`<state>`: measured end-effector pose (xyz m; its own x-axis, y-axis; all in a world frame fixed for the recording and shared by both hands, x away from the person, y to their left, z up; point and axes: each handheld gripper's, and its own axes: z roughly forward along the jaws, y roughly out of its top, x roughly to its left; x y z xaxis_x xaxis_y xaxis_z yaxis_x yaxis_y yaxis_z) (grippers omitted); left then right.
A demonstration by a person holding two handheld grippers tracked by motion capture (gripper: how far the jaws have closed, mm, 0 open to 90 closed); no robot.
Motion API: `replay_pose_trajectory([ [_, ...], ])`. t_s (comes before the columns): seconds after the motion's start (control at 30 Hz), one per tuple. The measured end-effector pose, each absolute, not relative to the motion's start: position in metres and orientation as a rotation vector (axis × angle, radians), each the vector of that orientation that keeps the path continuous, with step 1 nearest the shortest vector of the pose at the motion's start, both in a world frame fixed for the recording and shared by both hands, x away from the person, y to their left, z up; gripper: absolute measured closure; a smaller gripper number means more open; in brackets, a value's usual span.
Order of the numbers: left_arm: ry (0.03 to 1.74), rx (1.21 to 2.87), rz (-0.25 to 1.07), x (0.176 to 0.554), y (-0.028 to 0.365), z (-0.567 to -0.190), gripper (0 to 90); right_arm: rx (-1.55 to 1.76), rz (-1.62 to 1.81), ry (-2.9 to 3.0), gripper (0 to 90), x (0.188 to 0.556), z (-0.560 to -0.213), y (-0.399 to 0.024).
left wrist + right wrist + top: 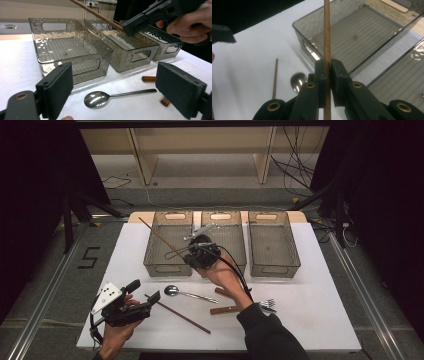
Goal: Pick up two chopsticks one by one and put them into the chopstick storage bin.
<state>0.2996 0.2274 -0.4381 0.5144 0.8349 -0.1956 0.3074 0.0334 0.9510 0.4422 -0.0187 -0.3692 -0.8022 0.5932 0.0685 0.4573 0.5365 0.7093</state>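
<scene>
The wooden chopstick is lifted off the worktop and hangs over the left bin of the three clear bins. Its long axis runs on a slant across that bin: the free tip reaches past the bin's far left corner, and the near end sits at the right claw, just over the wall the left bin shares with the middle bin. In the right gripper view the right claw is pinched almost closed, its two black pads pressed flat on the chopstick.

The left claw hovers near the worktop's front left, well short of the left bin, its jaws spread wide with nothing between them. A second chopstick and a spoon lie on the worktop in front of the left bin.
</scene>
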Motion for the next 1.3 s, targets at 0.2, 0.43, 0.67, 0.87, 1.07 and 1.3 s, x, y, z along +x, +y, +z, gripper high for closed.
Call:
replay_pose_trajectory([
  [0.2, 1.021, 1.537, 0.541, 0.300, 0.228, -0.438, 14.3, 0.933, 1.115, 2.574, 85.0, 0.455, -0.368, -0.011],
  [0.43, 1.022, 1.536, 0.540, 0.300, 0.229, -0.438, 14.3, 0.990, 1.123, 2.552, 85.0, 0.470, -0.367, -0.002],
  [0.67, 1.019, 1.531, 0.537, 0.300, 0.229, -0.438, 14.3, 1.049, 1.128, 2.536, 85.0, 0.483, -0.370, 0.006],
  [0.87, 1.016, 1.534, 0.538, 0.300, 0.229, -0.437, 14.3, 1.102, 1.125, 2.513, 85.0, 0.490, -0.373, 0.010],
  [1.07, 1.014, 1.536, 0.538, 0.300, 0.229, -0.437, 14.3, 1.195, 1.120, 2.492, 85.0, 0.497, -0.381, 0.012],
  [1.3, 1.013, 1.532, 0.534, 0.299, 0.229, -0.437, 14.3, 1.243, 1.112, 2.476, 84.9, 0.502, -0.387, 0.014],
])
